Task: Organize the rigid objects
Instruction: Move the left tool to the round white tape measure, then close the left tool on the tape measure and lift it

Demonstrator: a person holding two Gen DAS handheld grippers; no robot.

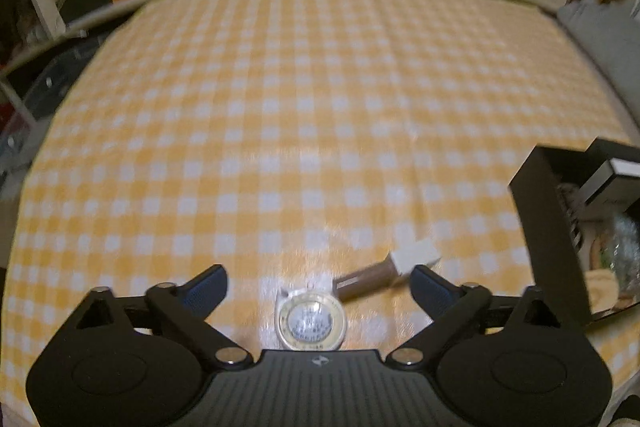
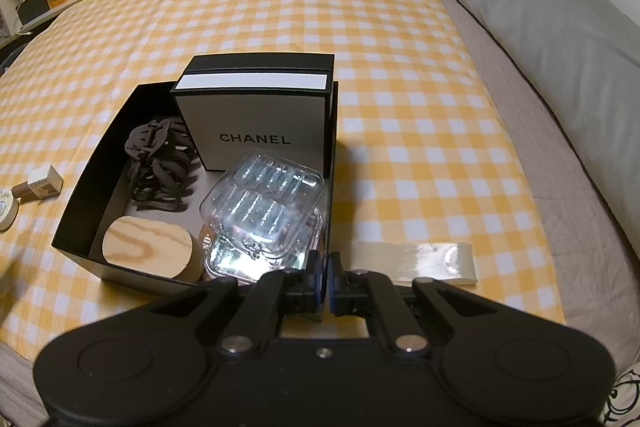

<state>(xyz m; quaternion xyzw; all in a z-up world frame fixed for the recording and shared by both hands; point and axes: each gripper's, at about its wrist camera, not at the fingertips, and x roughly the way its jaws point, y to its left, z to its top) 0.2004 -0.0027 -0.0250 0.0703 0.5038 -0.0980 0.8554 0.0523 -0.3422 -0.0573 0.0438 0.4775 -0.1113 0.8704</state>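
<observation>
While the left gripper (image 1: 318, 279) hangs over the yellow-and-white checked cloth (image 1: 304, 99) with its jaws spread wide and nothing between the pads, a round tin (image 1: 310, 321) with a pale printed lid lies on the cloth just below the gap. Item two, a small brown bottle with a white square cap (image 1: 384, 269), lies on its side just right of the tin, its cap close to the right finger (image 1: 430, 287). Item three, a black open box (image 2: 80, 211), stands to the right of both; it holds a white carton lettered CHANEL (image 2: 252, 131) at its far side, a dark claw hair clip (image 2: 160, 163) at left, a wooden oval block (image 2: 148, 247) at the near left corner, and clear plastic cases (image 2: 264, 203) stacked at near right. The right gripper (image 2: 322, 267) is clenched, empty, at the box's near right corner. A grey pillow (image 2: 560, 39) lies far right.
</observation>
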